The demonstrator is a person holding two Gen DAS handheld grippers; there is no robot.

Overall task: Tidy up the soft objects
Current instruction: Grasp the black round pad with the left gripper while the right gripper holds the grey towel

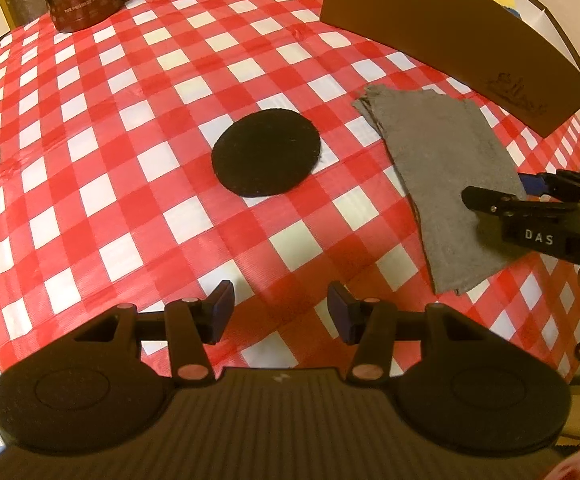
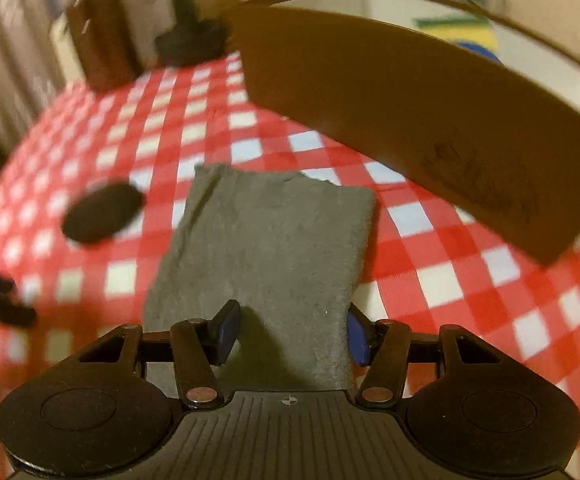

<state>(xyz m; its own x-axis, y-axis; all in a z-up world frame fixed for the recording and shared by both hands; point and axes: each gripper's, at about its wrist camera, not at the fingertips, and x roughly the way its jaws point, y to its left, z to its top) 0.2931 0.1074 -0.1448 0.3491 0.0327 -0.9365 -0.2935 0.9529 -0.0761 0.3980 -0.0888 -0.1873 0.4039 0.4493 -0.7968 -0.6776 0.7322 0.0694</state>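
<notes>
Item: grey cloth [image 2: 266, 248], folded flat on the checked counter [image 1: 130, 200] just in front of the brown box [image 2: 389, 120], handy for lifting in.

Item: black round pad [image 1: 266, 152], loose beside the cloth, unsorted.

Right gripper [image 2: 291, 336]: I have it over the cloth's near end, jaws apart and straddling it; the blurred view suggests no pinch so far.

Left gripper [image 1: 280, 312]: jaws apart, empty, parked over bare counter, out of the way.

Box contents: something yellow and blue, probably sponges.
</notes>
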